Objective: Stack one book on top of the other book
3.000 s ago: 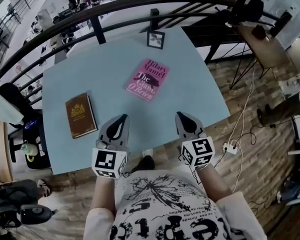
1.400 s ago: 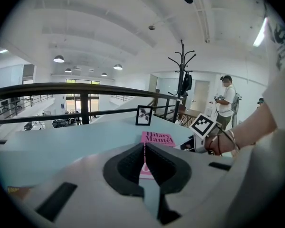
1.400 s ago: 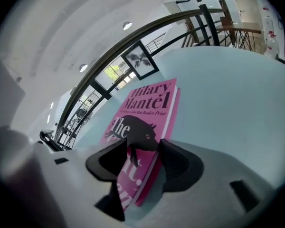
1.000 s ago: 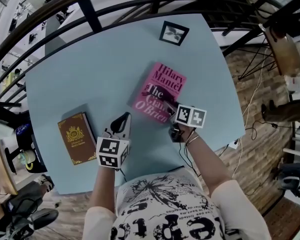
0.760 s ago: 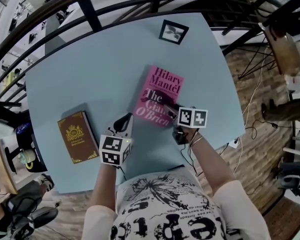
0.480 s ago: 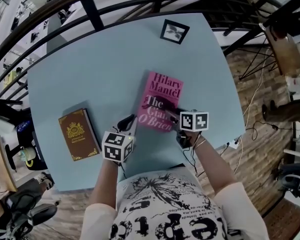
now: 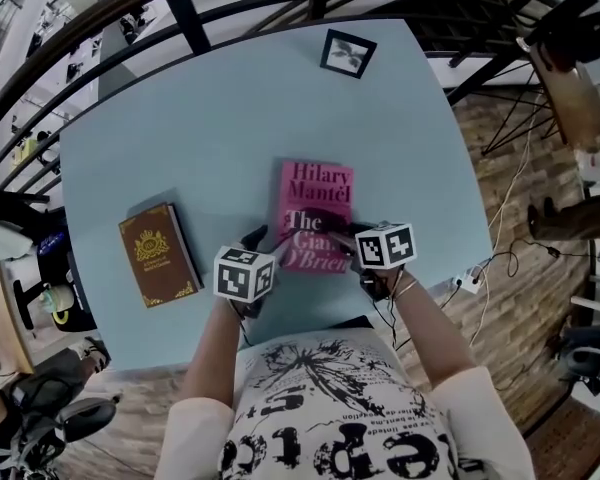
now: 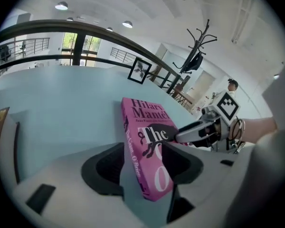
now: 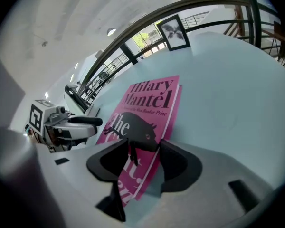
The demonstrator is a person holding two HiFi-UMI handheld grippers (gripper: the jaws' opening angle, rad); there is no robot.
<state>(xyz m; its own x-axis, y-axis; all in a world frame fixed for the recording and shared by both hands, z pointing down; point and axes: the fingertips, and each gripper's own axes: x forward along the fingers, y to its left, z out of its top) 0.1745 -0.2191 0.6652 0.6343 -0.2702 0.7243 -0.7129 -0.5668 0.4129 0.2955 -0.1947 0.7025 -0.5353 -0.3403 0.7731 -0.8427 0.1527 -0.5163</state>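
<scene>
A pink book [image 7: 317,193] lies flat on the pale blue table [image 7: 130,138], square to the near edge. A brown book [image 7: 158,254] lies apart at its left. My right gripper [image 7: 346,232] is shut on the pink book's near right edge [image 9: 147,101], with the edge running between the jaws. My left gripper [image 7: 256,242] sits at the near left corner; its jaws have just been opening and stand wide. The pink book's spine corner [image 8: 137,122] lies between them, with a gap to the left jaw. Each gripper shows in the other's view: right gripper [image 8: 199,129], left gripper [image 9: 71,122].
A small framed picture [image 7: 348,53] stands at the table's far edge. A dark curved railing [image 7: 180,8] runs behind the table. The table's near edge is close under my forearms, with wooden floor and cables [image 7: 480,268] to the right.
The pink book has swung from slanted to square and slid a little nearer, with the right gripper on it. The left gripper has moved right and down to the book's near left corner.
</scene>
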